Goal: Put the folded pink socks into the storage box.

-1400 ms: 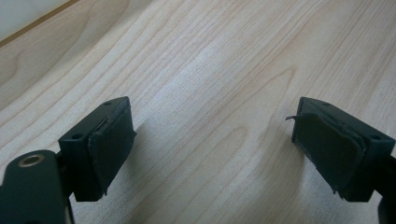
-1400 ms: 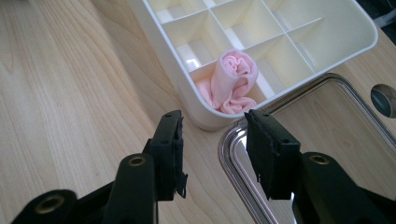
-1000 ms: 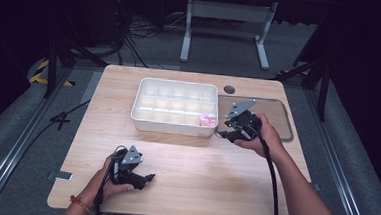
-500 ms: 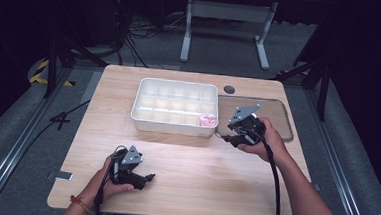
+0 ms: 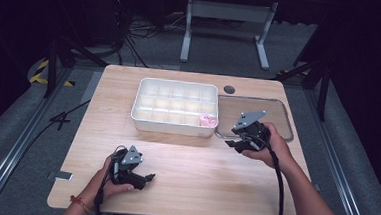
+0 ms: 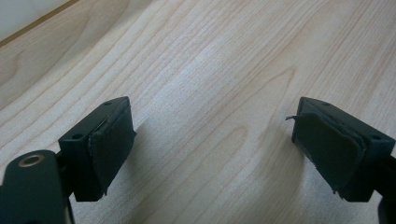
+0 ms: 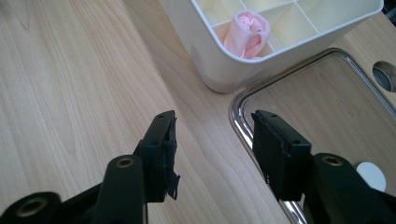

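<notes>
A pink rolled cloth (image 5: 208, 121) (image 7: 247, 32) lies in the near right compartment of the white divided bin (image 5: 174, 128) (image 7: 219, 70). My right gripper (image 5: 231, 141) (image 7: 212, 140) hovers just right of the bin's near right corner, over the rim of a clear tray (image 5: 283, 118) (image 7: 237, 116). Its jaws have just been opening, with only table and tray rim showing in the gap. My left gripper (image 5: 146, 177) (image 6: 212, 149) rests low near the table's front left, open, with bare wood between its pads.
The bin's other compartments look empty. A round cable hole (image 5: 229, 89) (image 7: 385, 74) sits in the table behind the clear tray. A white round sticker (image 7: 371, 176) lies inside the tray. Bare wood table (image 5: 200, 163) stretches between the two hands.
My right gripper has drawn back a little from the bin's corner toward the person, and its jaws stand wider. The left hand has stayed put.
</notes>
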Demonstrator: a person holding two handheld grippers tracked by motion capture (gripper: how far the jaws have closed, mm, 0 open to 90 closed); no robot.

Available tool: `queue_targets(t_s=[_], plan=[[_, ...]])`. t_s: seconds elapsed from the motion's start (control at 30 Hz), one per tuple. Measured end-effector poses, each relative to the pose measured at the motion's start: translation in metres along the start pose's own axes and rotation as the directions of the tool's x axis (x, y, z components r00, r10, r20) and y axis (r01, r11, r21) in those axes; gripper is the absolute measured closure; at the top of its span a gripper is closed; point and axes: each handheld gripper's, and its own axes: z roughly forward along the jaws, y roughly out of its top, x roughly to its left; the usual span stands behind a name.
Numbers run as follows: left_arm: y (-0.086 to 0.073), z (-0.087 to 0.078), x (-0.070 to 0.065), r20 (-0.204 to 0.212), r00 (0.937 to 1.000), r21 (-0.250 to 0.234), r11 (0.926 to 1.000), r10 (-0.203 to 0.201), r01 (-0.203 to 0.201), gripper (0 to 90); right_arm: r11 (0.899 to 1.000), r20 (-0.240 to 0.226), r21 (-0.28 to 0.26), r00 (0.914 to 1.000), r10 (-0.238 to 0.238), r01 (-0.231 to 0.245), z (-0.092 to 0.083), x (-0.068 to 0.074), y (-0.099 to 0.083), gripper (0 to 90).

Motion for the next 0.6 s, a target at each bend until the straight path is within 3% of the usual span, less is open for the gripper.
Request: queue_targets(t_s=[0.6], plan=[[0.000,0.000,0.000,0.000,1.0000,0.000,1.0000,0.000,0.000,13.1,1.000,0.038,0.008,0.9993,0.003,-0.003,-0.006,0.004,-0.019,43.2]])
